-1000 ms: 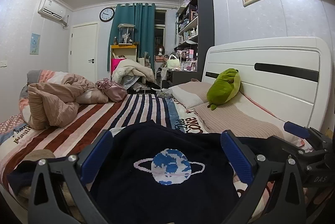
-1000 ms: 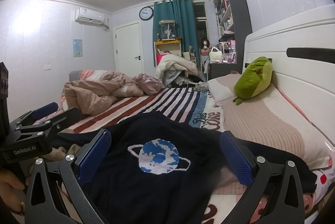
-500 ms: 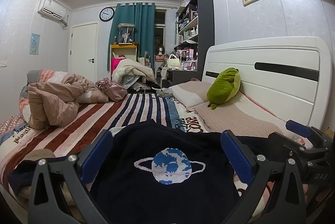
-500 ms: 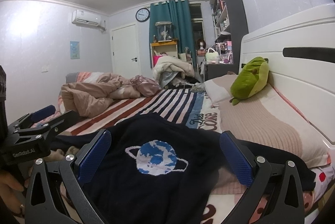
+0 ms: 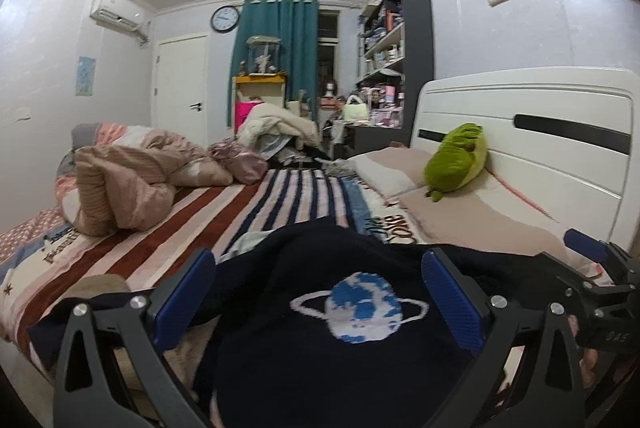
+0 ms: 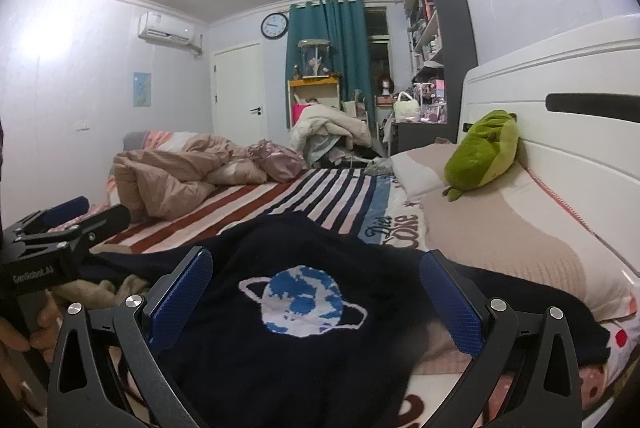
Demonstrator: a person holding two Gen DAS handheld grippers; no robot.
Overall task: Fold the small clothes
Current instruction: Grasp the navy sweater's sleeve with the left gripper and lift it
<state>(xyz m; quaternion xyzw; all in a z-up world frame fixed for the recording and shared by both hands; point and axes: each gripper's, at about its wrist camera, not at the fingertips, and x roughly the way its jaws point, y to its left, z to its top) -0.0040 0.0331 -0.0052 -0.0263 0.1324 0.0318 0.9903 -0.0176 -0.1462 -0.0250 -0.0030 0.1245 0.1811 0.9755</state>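
A dark navy sweater point(image 5: 320, 356) with a blue-and-white planet design lies spread on the striped bed, sleeves out to both sides. It also shows in the right wrist view point(image 6: 288, 340). My left gripper point(image 5: 320, 292) is open and empty, hovering just above the sweater's near part. My right gripper point(image 6: 316, 292) is open and empty, also just above the sweater. The right gripper also shows at the right edge of the left wrist view point(image 5: 600, 280). The left gripper also shows at the left edge of the right wrist view point(image 6: 68, 224).
A beige crumpled quilt point(image 5: 132, 179) lies at the bed's far left. A green plush toy point(image 5: 456, 163) rests on beige pillows point(image 5: 472, 216) by the white headboard point(image 5: 540, 131). A beige garment point(image 6: 112, 288) lies under the sweater's left sleeve. Shelves and clutter stand beyond the bed.
Both grippers have shifted slightly over the sweater and stay open. In the left wrist view the sweater's far edge looks more bunched and raised than before.
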